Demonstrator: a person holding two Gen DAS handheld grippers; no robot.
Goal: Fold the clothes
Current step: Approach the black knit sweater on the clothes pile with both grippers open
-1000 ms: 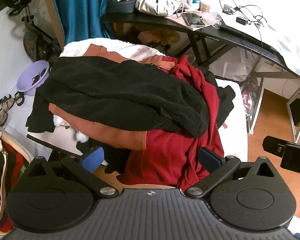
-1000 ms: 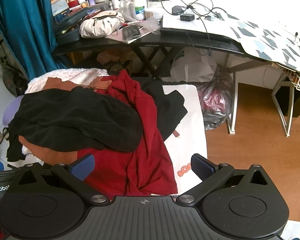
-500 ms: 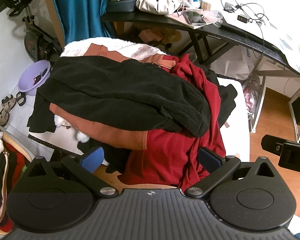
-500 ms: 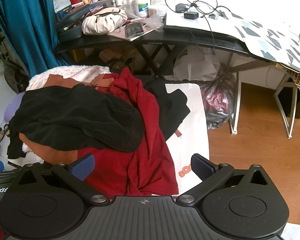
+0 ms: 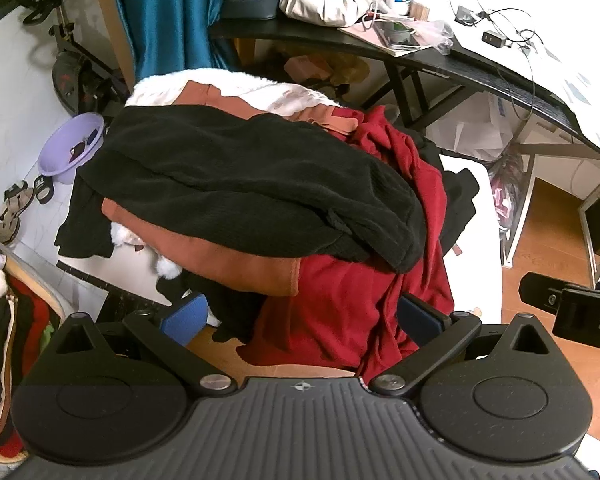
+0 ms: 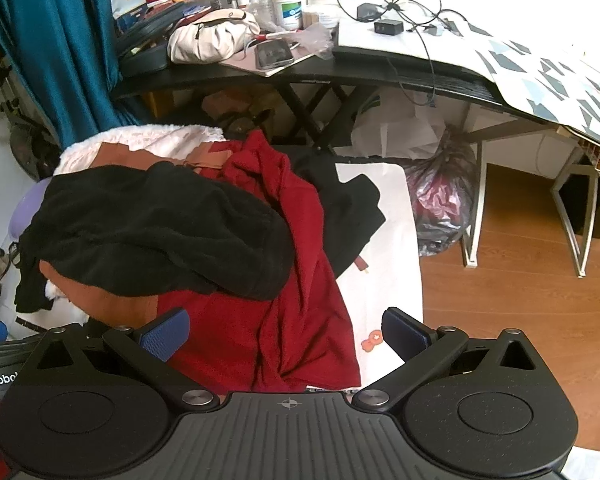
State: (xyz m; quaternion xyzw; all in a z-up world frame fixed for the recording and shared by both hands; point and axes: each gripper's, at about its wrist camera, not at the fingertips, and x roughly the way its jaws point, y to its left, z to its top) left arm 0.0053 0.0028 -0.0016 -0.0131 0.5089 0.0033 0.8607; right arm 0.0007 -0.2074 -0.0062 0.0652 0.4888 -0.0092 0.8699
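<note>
A pile of clothes lies on a white table [image 6: 384,272]. On top is a black knit garment [image 5: 252,184], also in the right wrist view [image 6: 152,232]. Under it are a rust-orange garment [image 5: 228,256], a dark red garment [image 5: 340,312] [image 6: 292,304], another black piece [image 6: 352,208] and a white fluffy one [image 5: 228,84]. My left gripper [image 5: 300,316] is open and empty, just before the pile's near edge. My right gripper [image 6: 284,332] is open and empty, above the red garment's lower part. The right gripper's body [image 5: 572,308] shows at the left view's right edge.
A cluttered black desk [image 6: 300,72] with a white bag [image 6: 212,40], bottles and cables stands behind the pile. A teal curtain [image 6: 52,40] hangs at left. A purple basin [image 5: 72,148] and sandals are on the floor at left. A plastic bag [image 6: 440,204] and wooden floor [image 6: 520,300] are at right.
Both grippers have drawn back or tilted slightly, so the pile sits a little lower in view. The clothes have not moved. Both grippers stay open.
</note>
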